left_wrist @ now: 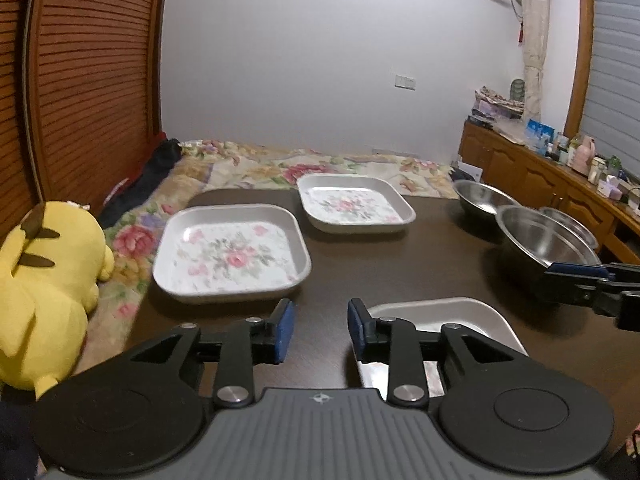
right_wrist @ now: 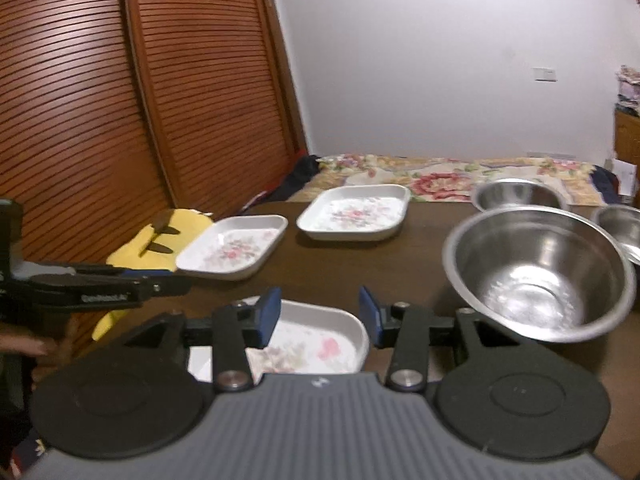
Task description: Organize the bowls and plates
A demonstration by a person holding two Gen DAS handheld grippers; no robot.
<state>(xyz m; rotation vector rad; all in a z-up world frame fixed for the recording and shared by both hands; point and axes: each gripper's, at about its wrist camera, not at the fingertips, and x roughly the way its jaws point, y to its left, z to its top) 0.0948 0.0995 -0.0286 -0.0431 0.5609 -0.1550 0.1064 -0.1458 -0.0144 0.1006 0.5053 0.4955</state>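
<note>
Three square flowered plates lay apart on the dark desk (left_wrist: 420,248): the near plate (right_wrist: 316,344) just under both claws, the left plate (left_wrist: 232,252) toward the desk's left edge, and the far plate (left_wrist: 354,202) at the back by the bed (left_wrist: 256,164). Three steel bowls sat to the right: the big bowl (right_wrist: 540,272) nearest, a back bowl (right_wrist: 518,194) behind it, and a small bowl (right_wrist: 620,224) at the right edge. Nothing was stacked yet.

The left claw (left_wrist: 320,330) hung released and empty above the desk, between the left plate and the near plate. The right claw (right_wrist: 320,318) was likewise spread and empty, over the near plate's far rim, with the big bowl just to its right.

The step seemed to be a first pickup. To do it well, a claw should probably drop one finger inside a rim and one outside, pinch the upturned wall squarely, and lift level. Steel rims are likely slippery, so a firm bite would help. A yellow plush toy (left_wrist: 44,288) sat beyond the left edge, clear of the work.
</note>
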